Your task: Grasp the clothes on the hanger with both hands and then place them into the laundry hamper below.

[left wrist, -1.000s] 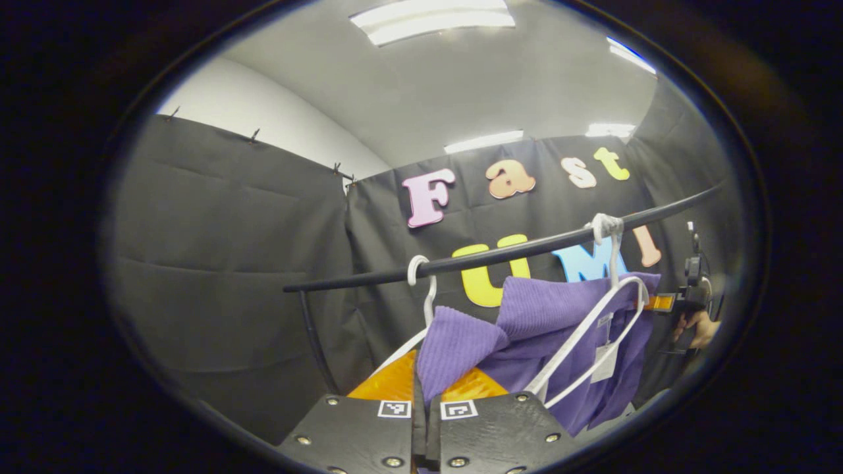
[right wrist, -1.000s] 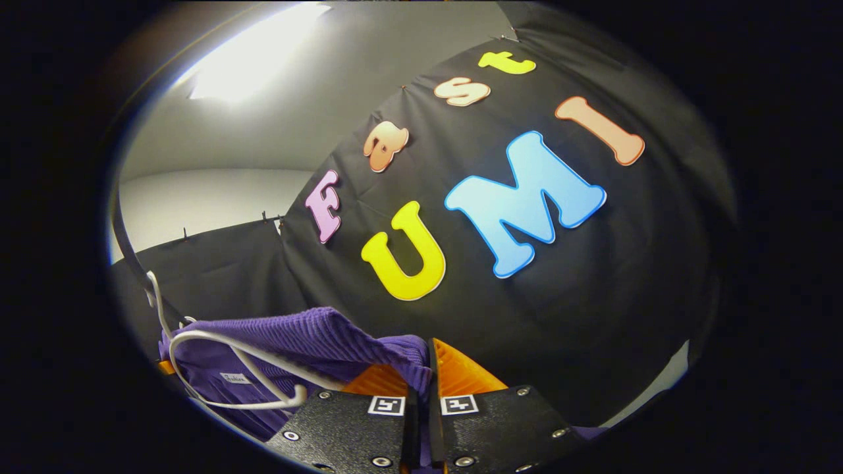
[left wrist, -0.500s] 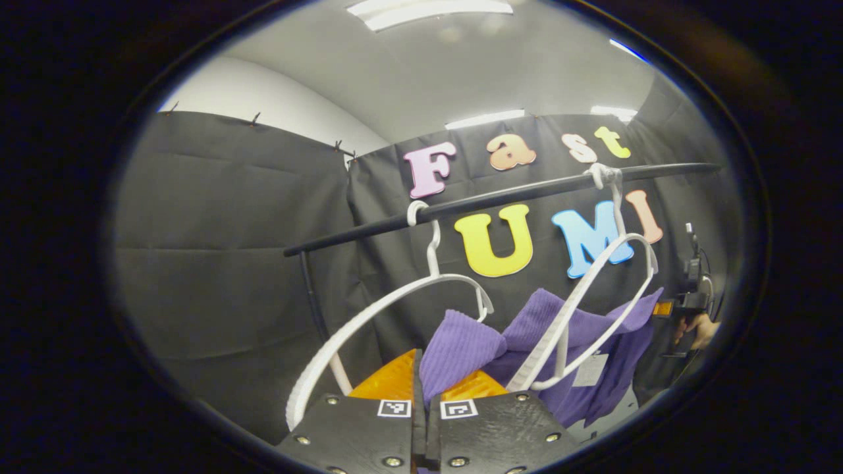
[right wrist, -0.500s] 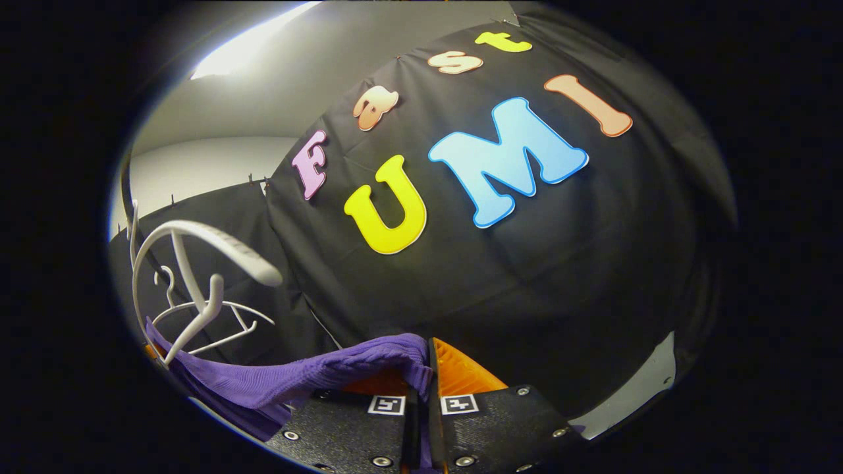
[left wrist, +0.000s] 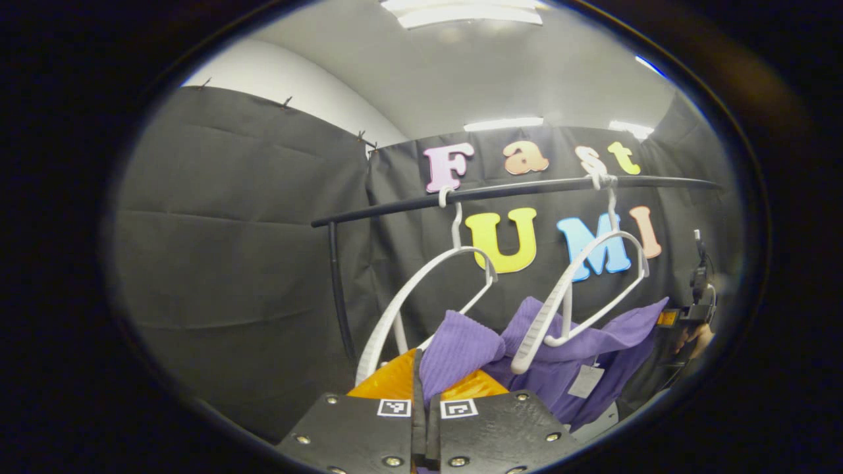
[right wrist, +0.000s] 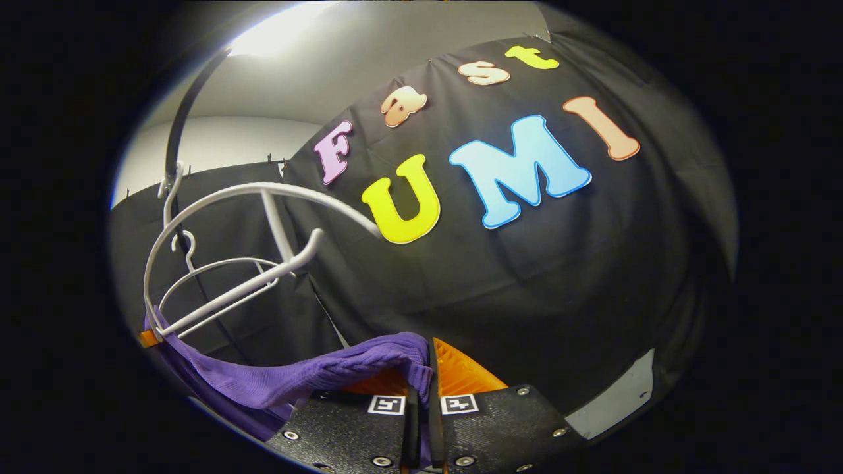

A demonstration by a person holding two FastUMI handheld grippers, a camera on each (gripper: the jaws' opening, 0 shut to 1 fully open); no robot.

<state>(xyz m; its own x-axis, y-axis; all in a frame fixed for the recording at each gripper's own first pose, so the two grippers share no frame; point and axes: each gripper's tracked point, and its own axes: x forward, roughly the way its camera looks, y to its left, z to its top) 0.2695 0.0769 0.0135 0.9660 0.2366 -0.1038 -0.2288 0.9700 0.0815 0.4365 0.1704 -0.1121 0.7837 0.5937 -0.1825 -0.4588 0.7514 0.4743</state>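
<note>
Purple clothes [left wrist: 560,345] off both white hangers [left wrist: 421,289], hanging low between grippers. Left gripper [left wrist: 425,385] pinching one end, right gripper [right wrist: 421,378] pinching other end. Left to do: lower into hamper (somewhere below).

Left gripper view: the garment [left wrist: 461,349] is pinched between the left gripper [left wrist: 425,378] fingers and extends ahead-right to the right gripper [left wrist: 672,318]. Two hangers [left wrist: 428,289] [left wrist: 586,283] hang on the rail [left wrist: 514,191] above and beyond it. Right gripper view: garment trails leftward from the right gripper, below the hangers.
</note>
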